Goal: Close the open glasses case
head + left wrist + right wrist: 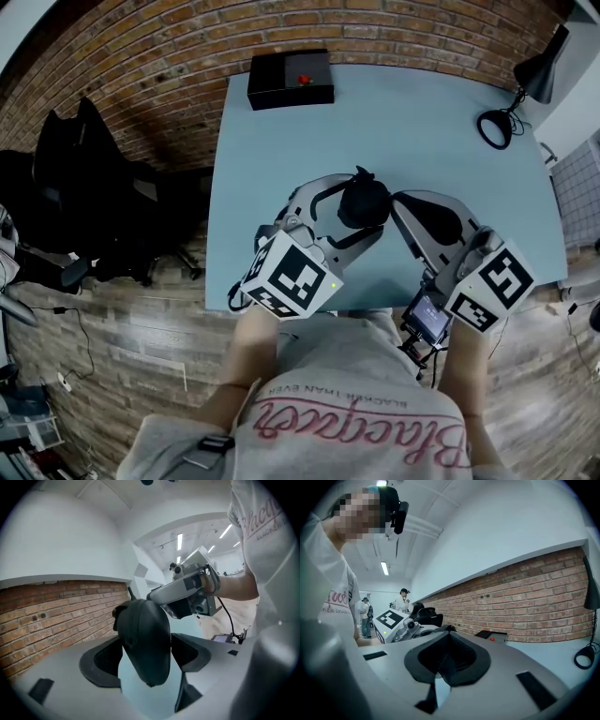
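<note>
Case [364, 204] stands on end over the bench's [403, 112] near half, clamped between the left tool's [146, 657] jaws; the right tool [445, 660] – jaws together, empty – lies just right of it.

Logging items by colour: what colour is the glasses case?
Black; the glasses case shows best in the left gripper view.

A pale blue table [403, 141] bears a black box [290, 80] far left and a desk lamp [544, 68] far right.
</note>
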